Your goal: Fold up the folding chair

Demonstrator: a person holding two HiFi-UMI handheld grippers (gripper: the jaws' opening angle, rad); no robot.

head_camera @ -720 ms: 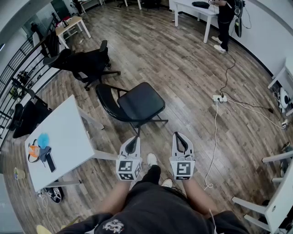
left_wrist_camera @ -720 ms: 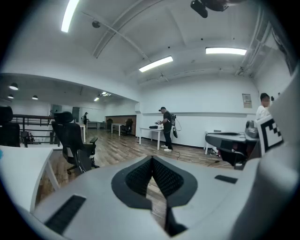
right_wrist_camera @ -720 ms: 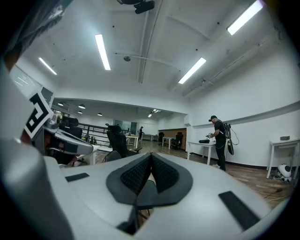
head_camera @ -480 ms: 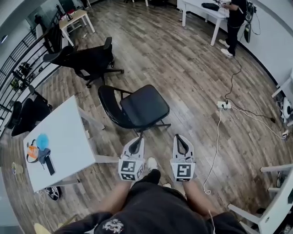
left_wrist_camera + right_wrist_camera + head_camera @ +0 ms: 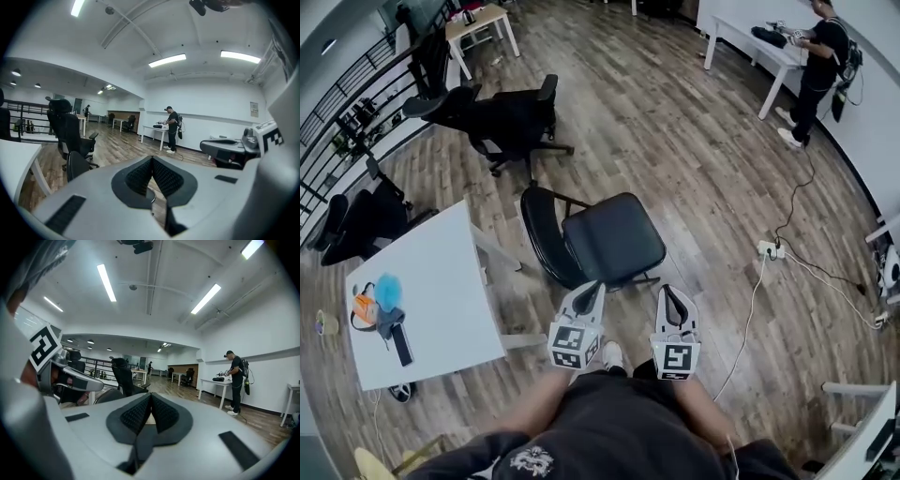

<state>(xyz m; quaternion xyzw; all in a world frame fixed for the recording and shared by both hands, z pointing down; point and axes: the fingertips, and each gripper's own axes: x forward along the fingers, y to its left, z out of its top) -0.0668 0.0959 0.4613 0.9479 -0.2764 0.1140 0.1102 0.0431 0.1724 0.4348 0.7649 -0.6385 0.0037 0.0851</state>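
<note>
The left tongs (image 5: 151,160) fill the lower frame, their black ribbed pads (image 5: 136,177) pressed together with nothing between them. Past them on the left is the rounded black backrest of the folding chair (image 5: 76,165). Behind it a black high-backed office chair (image 5: 70,133) stands on the brown wood-plank floor (image 5: 117,147). A white-topped surface (image 5: 16,157) edges in at far left. The right tongs (image 5: 220,147) reach in from the right. A person in dark clothes (image 5: 171,127) stands at another, distant white surface (image 5: 153,130).

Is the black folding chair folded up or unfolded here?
Unfolded: the black padded folding chair stands on the wooden floor, seat flat, backrest upright.
</note>
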